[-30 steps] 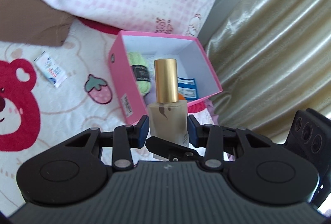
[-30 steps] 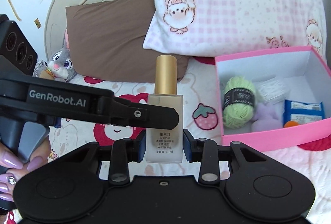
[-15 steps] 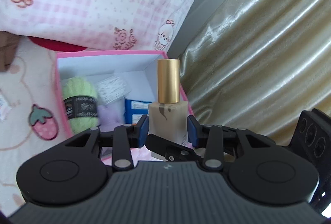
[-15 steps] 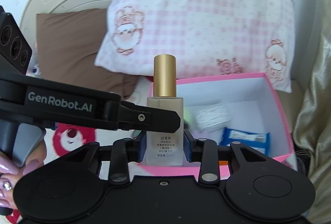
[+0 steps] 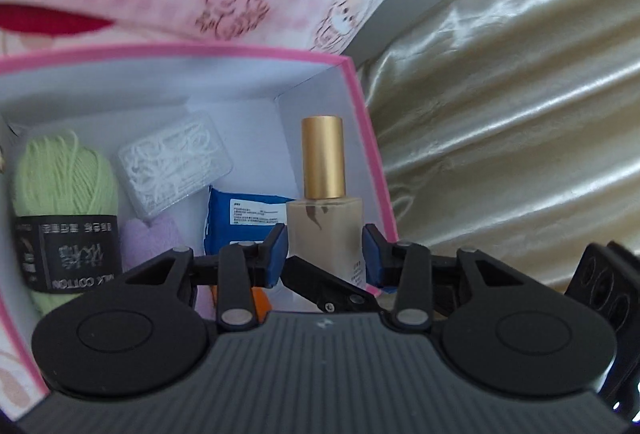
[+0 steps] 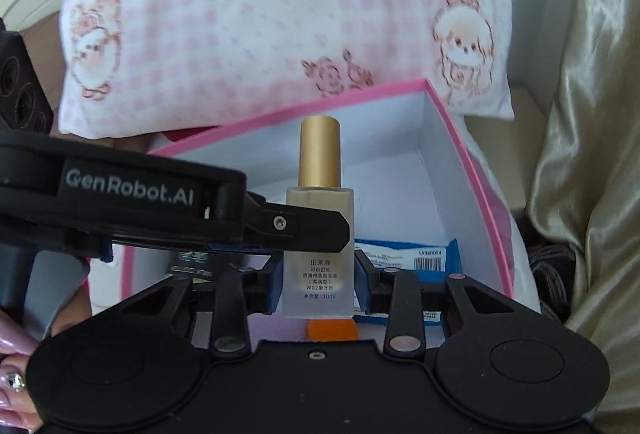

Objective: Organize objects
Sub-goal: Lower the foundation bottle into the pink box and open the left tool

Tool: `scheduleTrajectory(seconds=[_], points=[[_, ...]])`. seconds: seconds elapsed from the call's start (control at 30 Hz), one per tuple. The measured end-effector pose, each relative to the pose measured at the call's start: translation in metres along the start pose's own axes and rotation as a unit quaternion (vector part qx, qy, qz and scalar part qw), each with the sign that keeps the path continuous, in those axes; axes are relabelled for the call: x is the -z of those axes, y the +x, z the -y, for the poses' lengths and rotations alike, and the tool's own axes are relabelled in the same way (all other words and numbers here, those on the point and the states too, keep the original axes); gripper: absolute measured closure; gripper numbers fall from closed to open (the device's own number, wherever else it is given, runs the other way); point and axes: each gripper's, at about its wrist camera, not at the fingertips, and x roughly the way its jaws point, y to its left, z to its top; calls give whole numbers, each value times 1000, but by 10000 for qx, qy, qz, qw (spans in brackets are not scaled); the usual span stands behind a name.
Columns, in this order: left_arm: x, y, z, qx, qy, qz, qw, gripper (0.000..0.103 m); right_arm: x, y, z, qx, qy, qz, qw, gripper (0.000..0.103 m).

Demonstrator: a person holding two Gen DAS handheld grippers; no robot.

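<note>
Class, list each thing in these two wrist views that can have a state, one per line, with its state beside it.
Foundation bottle: upright, gold cap on, held over the box by both grippers.
Left gripper: shut on the bottle.
Right gripper: shut on the bottle.
Pink box: open, no lid, partly filled.
Green yarn: wound, label band on, inside the box.
Blue packet: lying in the box.

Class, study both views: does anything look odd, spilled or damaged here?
One oddity: both the left gripper and right gripper clamp the same foundation bottle, upright above the pink box. Nothing looks spilled or damaged.
</note>
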Motion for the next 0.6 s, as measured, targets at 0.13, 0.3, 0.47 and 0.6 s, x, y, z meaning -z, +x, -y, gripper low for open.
scheduleTrajectory(seconds=[0.13,0.3,0.47,0.6], points=[[0,25,-13,-77,-140,79,9998,64,-4,23,18,21,314,-121,9994,63],[0,46,-23,-223,-228,87,9995,64,-4,48,30,116,611,-324,9975,63],[-2,59,-18,-516,-27,142,9986,67,-3,64,32,271,535,-407,9974,63],[-2,57,-11,-694,198,237,9971,68,-3,80,36,486,532,-497,9962,63]])
